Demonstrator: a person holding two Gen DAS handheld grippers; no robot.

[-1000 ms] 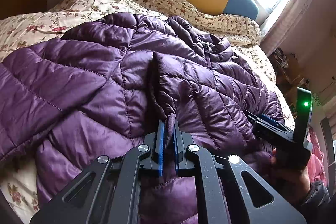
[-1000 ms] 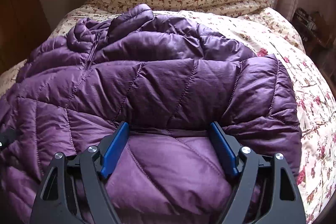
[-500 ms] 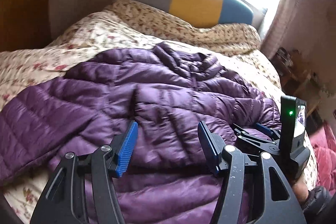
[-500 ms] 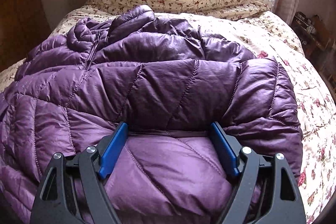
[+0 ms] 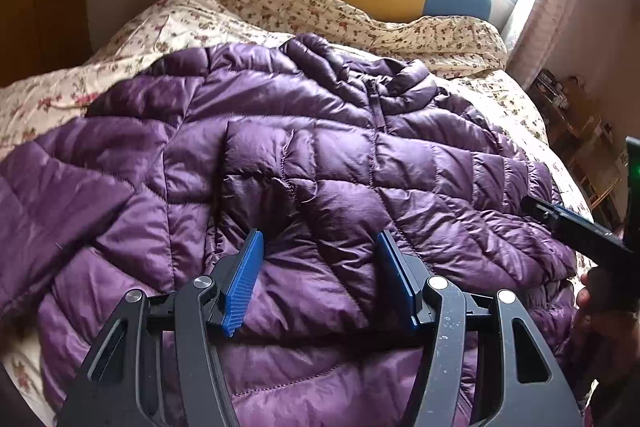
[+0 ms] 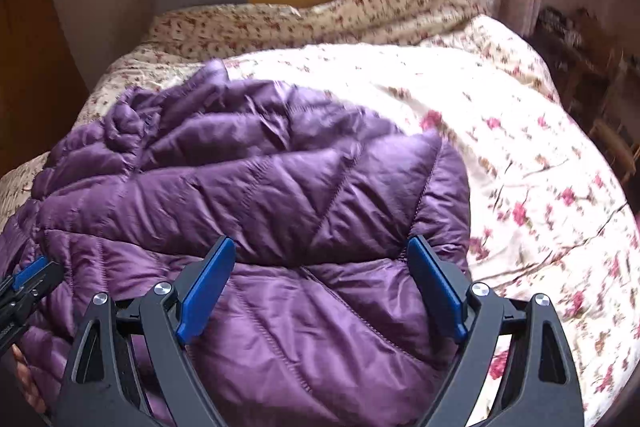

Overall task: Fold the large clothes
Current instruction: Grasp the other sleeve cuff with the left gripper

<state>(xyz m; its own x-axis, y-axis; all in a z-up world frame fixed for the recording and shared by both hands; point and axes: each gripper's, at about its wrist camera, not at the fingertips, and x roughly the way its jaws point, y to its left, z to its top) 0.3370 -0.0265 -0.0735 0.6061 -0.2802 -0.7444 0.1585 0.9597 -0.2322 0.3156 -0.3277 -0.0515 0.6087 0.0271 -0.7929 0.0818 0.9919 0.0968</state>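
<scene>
Your left gripper (image 5: 320, 247) stands open and grips nothing; the purple jacket (image 5: 320, 155) lies spread on the floral quilt (image 6: 520, 155) just beyond its fingertips. Your right gripper (image 6: 322, 259) is opening wider, also empty, over the folded-in sleeve, probably to clear the fabric for a new grip.

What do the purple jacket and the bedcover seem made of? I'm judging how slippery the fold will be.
Purple jacket: looks like thin synthetic shell, perhaps nylon, glossy, quilted in puffy stitched panels, so likely padded and slippery. Bedcover: matte floral print, softly creased, probably cotton or similar; likely grippier.
</scene>
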